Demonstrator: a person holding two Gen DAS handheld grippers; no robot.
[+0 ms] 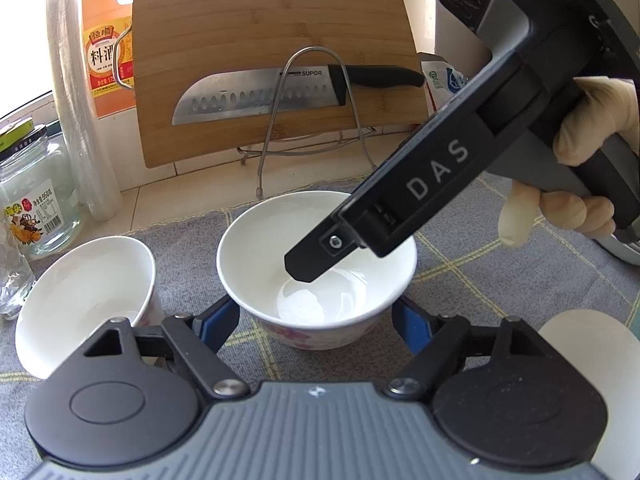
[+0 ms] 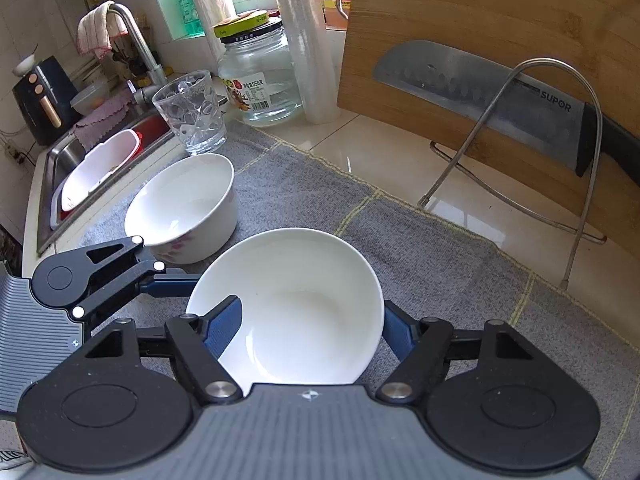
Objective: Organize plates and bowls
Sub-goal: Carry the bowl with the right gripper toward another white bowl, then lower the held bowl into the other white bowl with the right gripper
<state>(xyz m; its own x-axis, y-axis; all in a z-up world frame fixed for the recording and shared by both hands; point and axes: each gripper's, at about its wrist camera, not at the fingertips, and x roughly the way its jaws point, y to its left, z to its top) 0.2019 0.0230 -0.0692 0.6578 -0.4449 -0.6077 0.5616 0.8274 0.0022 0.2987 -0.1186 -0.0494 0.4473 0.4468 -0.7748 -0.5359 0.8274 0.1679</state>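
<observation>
A white bowl with pink flowers (image 1: 316,272) stands on the grey cloth (image 1: 480,264). My left gripper (image 1: 316,320) is open, its blue pads on either side of the bowl's base. My right gripper (image 2: 312,328) comes from the upper right in the left wrist view, one finger (image 1: 316,256) inside the bowl. In the right wrist view one pad (image 2: 224,324) is inside this bowl (image 2: 296,308) and the other outside the rim; the jaws stand wide. A second flowered bowl (image 1: 84,296) stands to the left; it also shows in the right wrist view (image 2: 184,208).
A bamboo cutting board (image 1: 272,52) with a knife (image 1: 280,92) leans in a wire rack (image 1: 312,128) behind. A glass jar (image 2: 260,76), tumbler (image 2: 192,112), film roll (image 2: 308,40) and bottle (image 1: 106,52) stand at the back left. A sink (image 2: 100,160) lies left. A white plate edge (image 1: 592,344) is at right.
</observation>
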